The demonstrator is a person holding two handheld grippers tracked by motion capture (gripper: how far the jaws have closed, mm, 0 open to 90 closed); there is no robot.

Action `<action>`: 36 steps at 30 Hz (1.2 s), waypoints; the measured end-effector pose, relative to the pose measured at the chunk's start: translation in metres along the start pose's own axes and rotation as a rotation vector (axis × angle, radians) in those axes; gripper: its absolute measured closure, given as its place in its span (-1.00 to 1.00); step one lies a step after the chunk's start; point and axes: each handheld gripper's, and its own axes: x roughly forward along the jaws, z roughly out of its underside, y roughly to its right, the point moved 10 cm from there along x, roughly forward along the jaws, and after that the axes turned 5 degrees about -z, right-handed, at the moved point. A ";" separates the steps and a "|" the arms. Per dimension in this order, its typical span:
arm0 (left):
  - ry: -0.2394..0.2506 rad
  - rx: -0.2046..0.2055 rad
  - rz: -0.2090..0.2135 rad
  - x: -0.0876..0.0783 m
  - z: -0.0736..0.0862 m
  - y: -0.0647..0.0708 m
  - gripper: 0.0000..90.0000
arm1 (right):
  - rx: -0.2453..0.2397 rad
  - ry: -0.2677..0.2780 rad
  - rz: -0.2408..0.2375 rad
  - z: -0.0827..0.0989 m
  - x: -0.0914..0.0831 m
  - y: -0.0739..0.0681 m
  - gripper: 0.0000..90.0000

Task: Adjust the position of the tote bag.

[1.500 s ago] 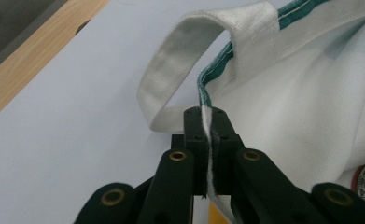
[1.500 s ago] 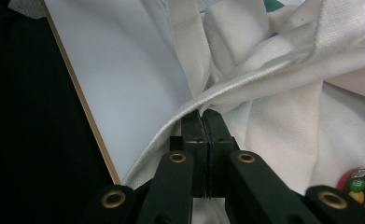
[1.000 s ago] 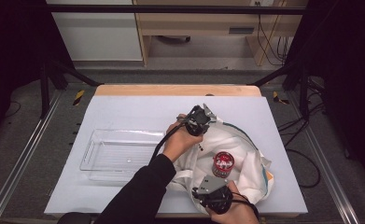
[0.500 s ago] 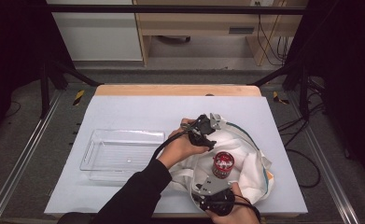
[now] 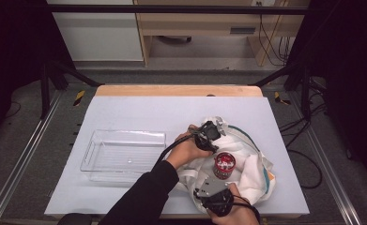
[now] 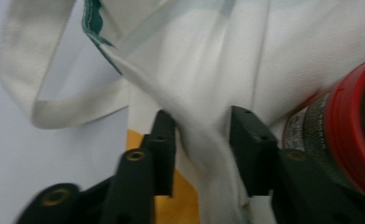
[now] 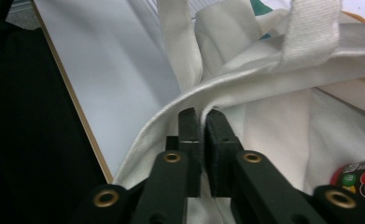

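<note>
high view: a white cloth bag [image 5: 247,164] is shown crumpled on the right half of the pale table [image 5: 139,108], near its front edge, with a red-lidded can [image 5: 224,165] standing upright in its opening. the left gripper [image 5: 208,137] is held at the bag's far rim, just beyond the can, by a hand in a black sleeve [image 5: 143,197]. the right gripper [image 5: 215,194] is held at the bag's near rim, close to the table's front edge.

left gripper view: a fold of the bag's cloth [image 6: 203,140] is seen running between the two black jaws, which have just been closing; a gap is left on either side, so the cloth is not yet pinched. the can [image 6: 343,126] is seen just to the right of the jaws, and a loop handle [image 6: 40,107] lies on the table to the left.

right gripper view: the jaws are clenched on the bag's hemmed rim [image 7: 189,100], with only a thin slit left between them. a strap [image 7: 178,42] is seen rising behind the rim.

outward from the bag, a clear plastic tray [image 5: 125,136] is seen resting on the table's left half, well apart from the bag.
</note>
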 end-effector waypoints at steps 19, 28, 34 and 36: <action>0.013 -0.059 -0.085 -0.015 0.004 -0.018 0.95 | 0.007 -0.010 -0.023 0.002 0.002 -0.003 0.99; 0.031 -0.110 -0.096 -0.017 0.012 -0.024 0.93 | 0.032 0.002 -0.034 0.004 0.002 -0.003 0.88; 0.138 -0.133 -0.130 -0.055 0.006 -0.027 0.42 | 0.062 0.046 0.021 -0.006 -0.022 0.012 0.21; 0.167 -0.133 -0.136 -0.070 0.009 -0.025 0.24 | 0.072 0.061 0.059 -0.007 -0.034 0.021 0.03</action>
